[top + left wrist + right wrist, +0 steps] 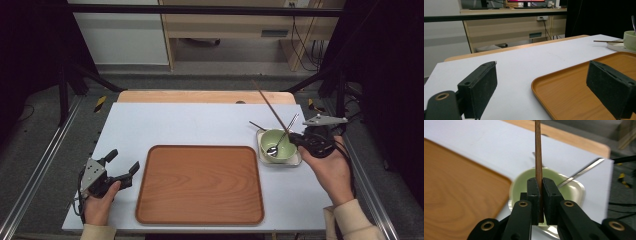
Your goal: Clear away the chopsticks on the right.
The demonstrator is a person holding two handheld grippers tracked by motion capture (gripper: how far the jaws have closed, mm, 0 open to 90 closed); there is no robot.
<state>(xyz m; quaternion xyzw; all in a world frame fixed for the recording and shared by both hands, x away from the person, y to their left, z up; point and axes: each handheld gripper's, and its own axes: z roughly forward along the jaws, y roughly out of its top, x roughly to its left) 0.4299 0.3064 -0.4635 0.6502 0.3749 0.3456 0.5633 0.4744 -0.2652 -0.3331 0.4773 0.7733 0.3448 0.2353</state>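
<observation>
My right gripper (295, 136) is shut on a brown wooden chopstick (270, 102), which slants up and away over a pale green bowl (278, 145). In the right gripper view the chopstick (538, 150) stands pinched between the jaws of that gripper (541, 182), just above the bowl (521, 185). A metal spoon (282, 136) leans in the bowl, which sits on a small white tray (297, 161). A second chopstick (257, 125) lies across that tray's far corner. My left gripper (124, 159) rests open on the table, left of a large wooden tray (200, 185), its jaws (544, 72) holding nothing.
The white table top (190, 120) has bare room behind the wooden tray (574, 87). Black frame rails run along both sides. The bowl (630, 40) and the lying chopstick (607, 41) show at the far right of the left gripper view.
</observation>
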